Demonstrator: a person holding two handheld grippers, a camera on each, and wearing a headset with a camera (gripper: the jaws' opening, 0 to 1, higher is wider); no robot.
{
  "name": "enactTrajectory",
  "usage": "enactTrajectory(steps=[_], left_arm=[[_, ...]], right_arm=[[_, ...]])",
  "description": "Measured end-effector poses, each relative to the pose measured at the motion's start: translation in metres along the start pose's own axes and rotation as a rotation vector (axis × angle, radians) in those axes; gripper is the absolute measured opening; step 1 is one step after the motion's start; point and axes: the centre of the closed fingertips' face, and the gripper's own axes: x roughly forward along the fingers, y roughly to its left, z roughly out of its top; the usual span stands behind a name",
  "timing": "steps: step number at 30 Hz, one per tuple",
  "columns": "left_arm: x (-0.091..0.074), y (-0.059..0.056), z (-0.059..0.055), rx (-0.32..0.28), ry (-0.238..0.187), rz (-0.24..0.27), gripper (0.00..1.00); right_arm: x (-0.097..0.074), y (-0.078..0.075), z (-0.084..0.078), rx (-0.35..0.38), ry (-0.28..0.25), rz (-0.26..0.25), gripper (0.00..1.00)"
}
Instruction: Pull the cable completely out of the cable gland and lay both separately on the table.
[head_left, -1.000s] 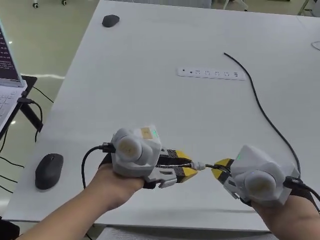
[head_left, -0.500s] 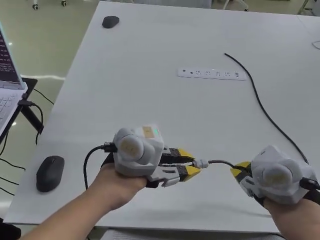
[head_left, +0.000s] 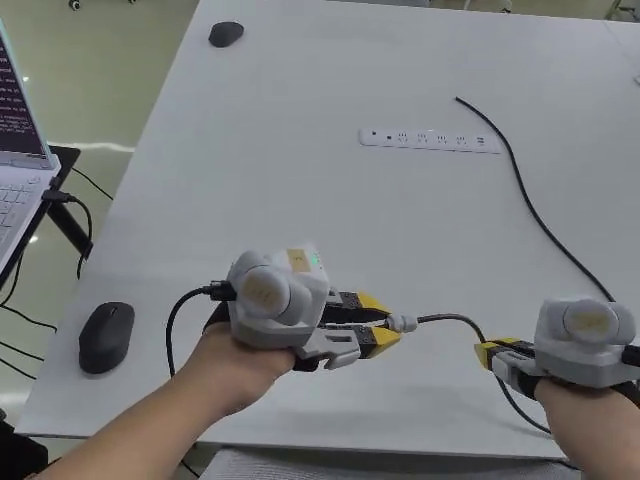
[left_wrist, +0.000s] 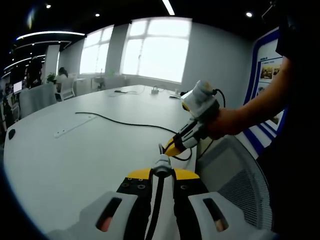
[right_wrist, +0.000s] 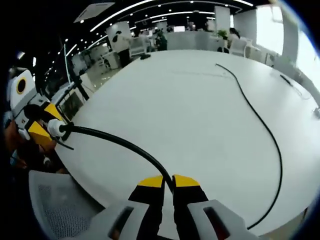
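The small white plastic cable gland (head_left: 403, 323) sits clamped in my left gripper (head_left: 383, 327) over the white table (head_left: 300, 150), the thin black cable (head_left: 455, 319) running from its nose (not yet out). My right gripper (head_left: 489, 351) pinches that cable further along.

Table (head_left: 300, 210) bears power strip (head_left: 430, 139), cord (head_left: 540, 225) (black), near mouse (head_left: 105, 336), far mouse (head_left: 226, 33).
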Motion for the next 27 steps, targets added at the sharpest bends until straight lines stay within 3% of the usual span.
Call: enactTrajectory(steps=[2, 8, 12, 14, 16, 18, 21, 24, 27], left_arm=[[0.000, 0.000, 0.000, -0.001, -0.001, -0.001, 0.15], [-0.003, 0.008, 0.002, -0.026, -0.013, 0.010, 0.15], [-0.006, 0.010, 0.004, -0.032, -0.020, 0.009, 0.15], [-0.006, 0.011, 0.004, -0.022, -0.021, 0.013, 0.15], [-0.006, 0.013, 0.003, -0.027, -0.018, 0.017, 0.15], [-0.006, 0.013, 0.002, -0.028, -0.015, 0.017, 0.15], [-0.005, 0.013, 0.002, -0.024, -0.009, 0.012, 0.15], [-0.004, 0.013, 0.002, -0.026, -0.008, 0.009, 0.15], [-0.004, 0.014, 0.002, -0.027, -0.006, 0.008, 0.15]], right_arm=[[0.000, 0.002, 0.000, -0.049, 0.005, -0.001, 0.00], [-0.003, 0.004, 0.002, -0.010, -0.013, 0.023, 0.02], [-0.007, 0.007, 0.008, -0.056, -0.032, 0.031, 0.03], [-0.009, 0.012, 0.011, -0.043, -0.043, 0.059, 0.04], [-0.013, 0.025, 0.022, 0.024, -0.091, 0.133, 0.07], [-0.020, 0.030, 0.031, -0.024, -0.116, 0.132, 0.12], [-0.030, 0.047, 0.042, -0.046, -0.126, 0.177, 0.19], [-0.038, 0.060, 0.055, -0.187, -0.149, 0.191, 0.19], [-0.038, 0.074, 0.062, -0.393, -0.148, 0.191, 0.19]])
